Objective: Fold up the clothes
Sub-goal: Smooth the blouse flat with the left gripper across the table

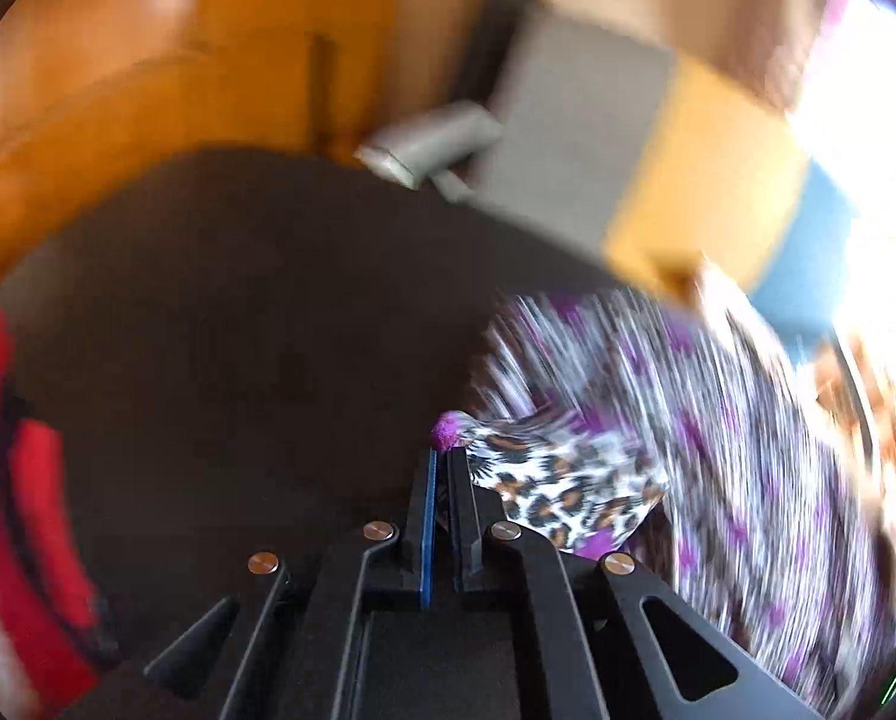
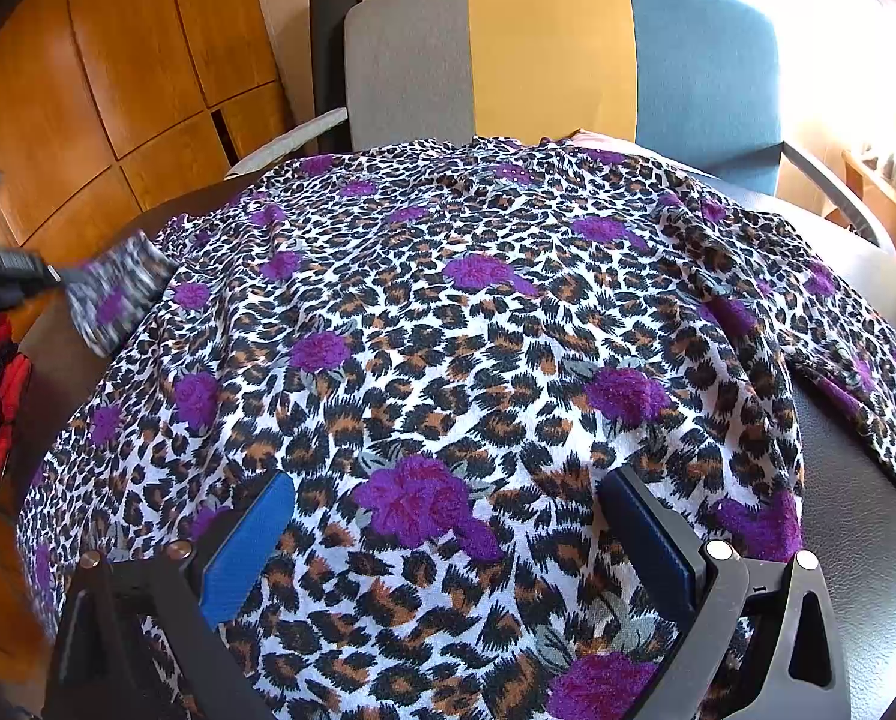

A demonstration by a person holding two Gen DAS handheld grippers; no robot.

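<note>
A leopard-print top with purple flowers lies spread over a dark round table. My right gripper stands open over its near part, blue pads wide apart, nothing pinched. My left gripper is shut on a corner of the same top, which hangs to the right of the fingers; that view is blurred. In the right wrist view the left gripper shows at the far left, holding the sleeve end lifted off the table edge.
A grey, yellow and blue chair stands behind the table. Wooden cabinet doors fill the left background. A red item sits low beside the table's left edge, also the red item. Bare dark tabletop lies left of the top.
</note>
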